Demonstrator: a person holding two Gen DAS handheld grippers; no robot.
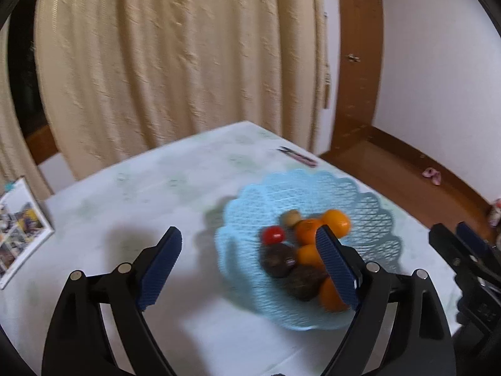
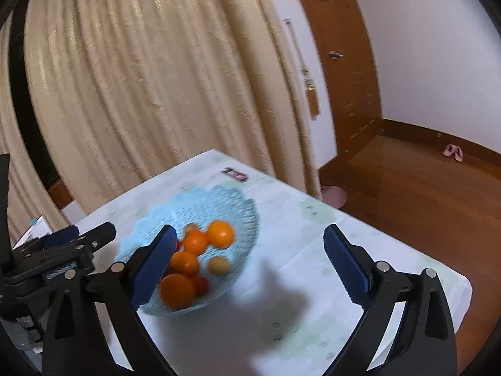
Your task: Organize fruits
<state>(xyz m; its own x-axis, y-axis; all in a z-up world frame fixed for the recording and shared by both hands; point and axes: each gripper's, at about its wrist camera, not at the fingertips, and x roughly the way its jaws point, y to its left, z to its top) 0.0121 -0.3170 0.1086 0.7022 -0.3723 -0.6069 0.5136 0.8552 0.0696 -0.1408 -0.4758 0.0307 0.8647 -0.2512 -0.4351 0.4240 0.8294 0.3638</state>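
A light blue lattice basket stands on the table. It holds several oranges, a red tomato, two dark brown round fruits and a small tan fruit. My left gripper hangs open above the basket's left side, its right finger over the fruit, nothing between the pads. My right gripper is open too, its left finger in front of the basket, nothing held. Each gripper shows at the edge of the other's view.
The table wears a pale cloth with a faint green print. A small dark and pink object lies near its far corner. A printed booklet lies at the left edge. Beige curtains hang behind; wooden floor lies to the right.
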